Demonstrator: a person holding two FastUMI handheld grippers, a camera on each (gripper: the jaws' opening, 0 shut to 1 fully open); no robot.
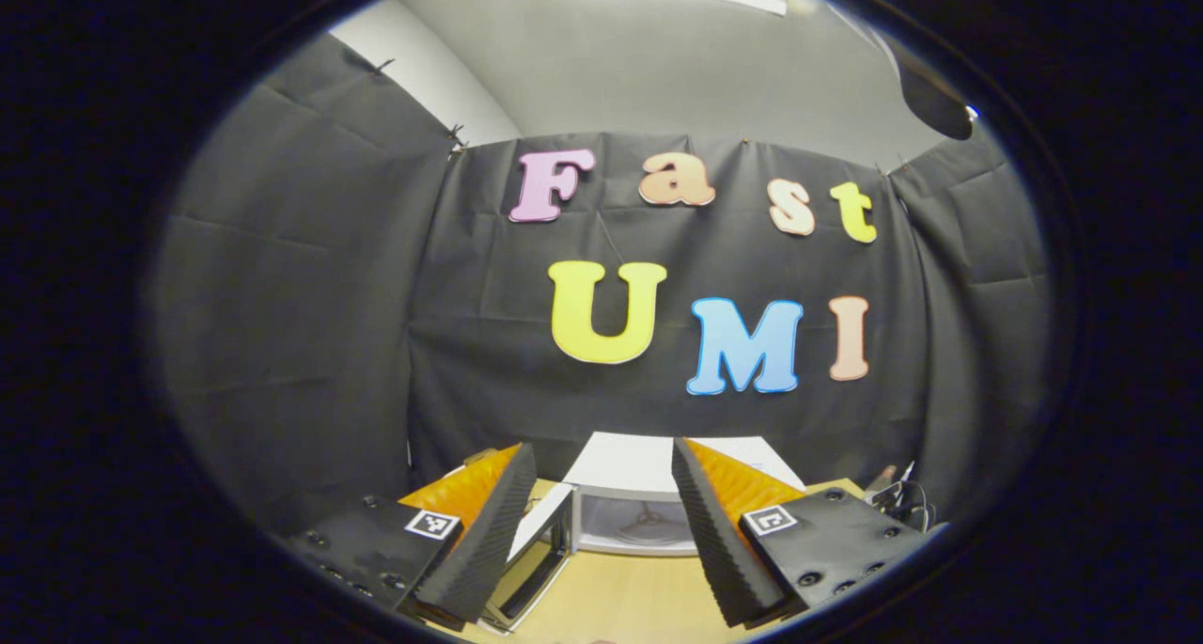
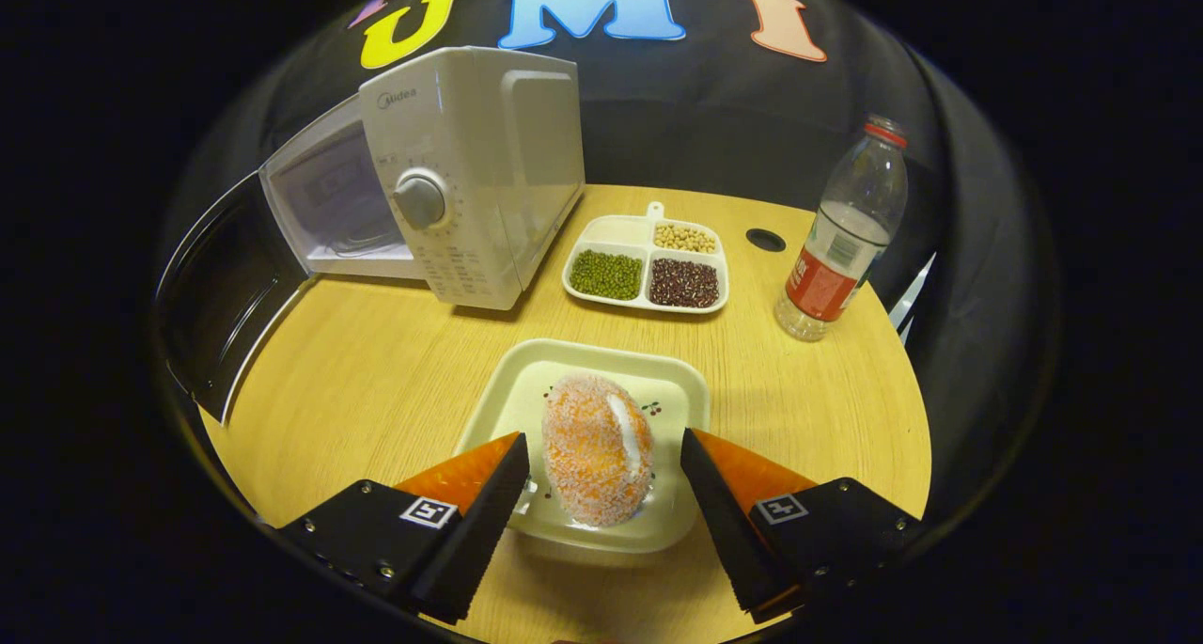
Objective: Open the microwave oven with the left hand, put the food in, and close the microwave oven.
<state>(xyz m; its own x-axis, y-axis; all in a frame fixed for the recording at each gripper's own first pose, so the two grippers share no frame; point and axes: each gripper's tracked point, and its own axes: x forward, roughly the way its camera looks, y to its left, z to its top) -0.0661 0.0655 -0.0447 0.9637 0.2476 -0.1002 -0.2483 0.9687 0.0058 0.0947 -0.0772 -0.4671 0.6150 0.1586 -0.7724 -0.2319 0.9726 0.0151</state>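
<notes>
A white microwave oven [image 2: 470,169] stands at the back left of the round wooden table, its door [image 2: 221,296] swung wide open to the left. A sugar-crusted orange pastry [image 2: 595,447] lies on a square cream plate [image 2: 526,390] near the front edge. My right gripper [image 2: 601,470] is open, one finger on each side of the pastry, apart from it. In the left gripper view my left gripper [image 1: 601,494] is open and holds nothing, raised and facing the microwave oven [image 1: 639,508], whose cavity and open door [image 1: 538,555] sit low between its fingers.
A divided white tray [image 2: 648,270] with green, yellow and dark red beans sits behind the plate. A clear water bottle [image 2: 844,230] with a red label stands at the right. A dark round hole [image 2: 765,240] marks the tabletop. Cables [image 1: 902,498] lie at the table's right.
</notes>
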